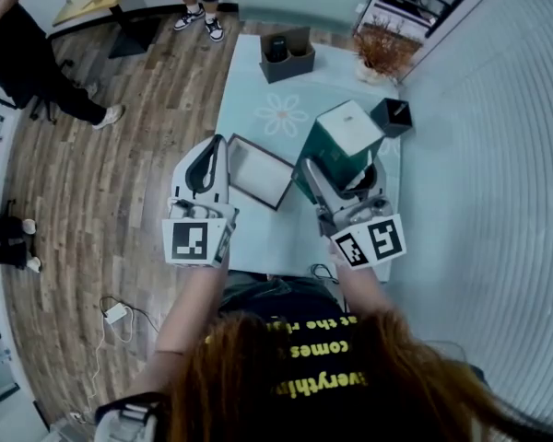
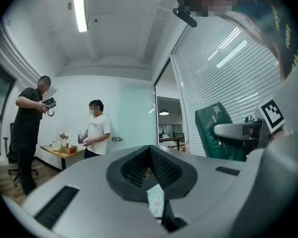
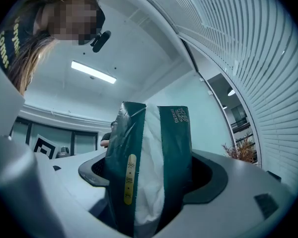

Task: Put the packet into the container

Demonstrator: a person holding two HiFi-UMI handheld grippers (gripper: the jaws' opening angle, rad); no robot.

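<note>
While the right gripper (image 3: 150,182) is clamped on the green packet (image 3: 149,148), its jaws pressing the packet's two sides so that a white strip shows between the dark green panels, the left gripper (image 2: 150,148) has its jaws brought together with nothing held between them (only a sliver of flowered tabletop shows through the gap behind the pads). From the head view, the packet (image 1: 343,134) is held up off the pale blue table (image 1: 258,238), just to the right of the shallow dark-rimmed container (image 1: 263,152) and not inside it. On that container's other side, the left gripper hovers close by its left edge, tips pointing away from the person. Farther along the table stand a dark box (image 1: 288,61), a small black pot (image 1: 392,116) and a bunch of dried twigs (image 1: 382,49). Two people (image 1: 37,63) stand on the wooden floor (image 1: 138,155) beyond the table's far end.
</note>
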